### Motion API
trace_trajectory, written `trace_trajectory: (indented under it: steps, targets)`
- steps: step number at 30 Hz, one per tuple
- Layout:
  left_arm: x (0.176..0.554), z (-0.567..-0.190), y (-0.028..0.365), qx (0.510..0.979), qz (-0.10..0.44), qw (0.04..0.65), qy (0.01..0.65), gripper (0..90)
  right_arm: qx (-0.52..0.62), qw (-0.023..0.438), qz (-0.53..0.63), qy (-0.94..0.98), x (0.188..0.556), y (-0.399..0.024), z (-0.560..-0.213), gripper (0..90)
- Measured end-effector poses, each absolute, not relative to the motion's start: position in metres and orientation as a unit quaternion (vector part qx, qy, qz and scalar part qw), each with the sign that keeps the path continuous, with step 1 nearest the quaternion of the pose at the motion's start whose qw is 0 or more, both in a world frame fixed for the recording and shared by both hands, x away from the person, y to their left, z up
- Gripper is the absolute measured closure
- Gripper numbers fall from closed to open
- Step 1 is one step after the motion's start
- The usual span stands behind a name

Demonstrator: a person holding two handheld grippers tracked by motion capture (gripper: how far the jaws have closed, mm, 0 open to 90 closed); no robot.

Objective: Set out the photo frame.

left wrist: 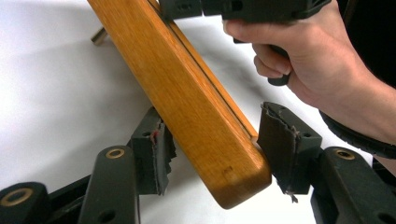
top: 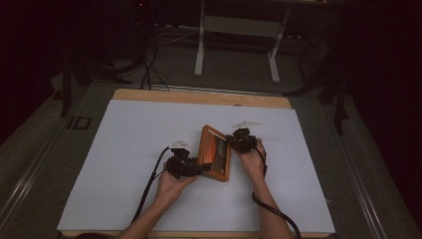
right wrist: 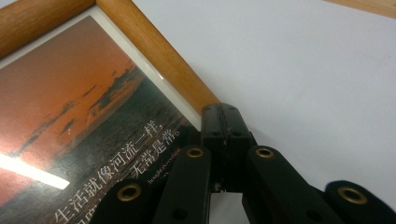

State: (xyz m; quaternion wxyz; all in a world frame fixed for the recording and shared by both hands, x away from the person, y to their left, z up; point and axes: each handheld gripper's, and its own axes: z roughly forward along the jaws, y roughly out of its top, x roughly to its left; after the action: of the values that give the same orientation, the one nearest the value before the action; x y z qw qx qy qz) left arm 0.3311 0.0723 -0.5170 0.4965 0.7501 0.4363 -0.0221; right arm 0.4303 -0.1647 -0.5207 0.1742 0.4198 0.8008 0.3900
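High view: a wooden picture frame (top: 215, 152) sits near the middle of the white sheet (top: 129, 149) covering the table, tilted up on edge, with a gripper at each side. The left gripper (top: 191, 167) is at the frame's near left corner; in the left gripper view its jaws stand apart on either side of that rounded corner, the padded fingertips (left wrist: 158, 151) not pressing the wood. The right gripper (right wrist: 225, 122) is at the frame's right edge; its jaws are pressed together, touching the frame's rim beside the sunset print (right wrist: 70, 135); whether they pinch anything cannot be told.
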Motion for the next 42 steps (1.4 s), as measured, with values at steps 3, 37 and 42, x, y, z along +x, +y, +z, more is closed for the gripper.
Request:
trace_trajectory:
  steps: [3,37,42]
  targets:
    - [0.33,-0.518,0.071,0.745,-0.026,0.496,0.445,47.7,0.423,0.173,0.394,0.798,0.43,-0.166,-0.521,89.8]
    - [0.316,-0.501,0.044,0.755,0.031,0.498,0.425,62.3,0.359,0.221,0.426,0.801,0.372,-0.201,-0.459,64.8]
    - [0.313,-0.495,0.034,0.761,0.045,0.497,0.414,64.5,0.35,0.234,0.455,0.785,0.357,-0.212,-0.439,64.8]
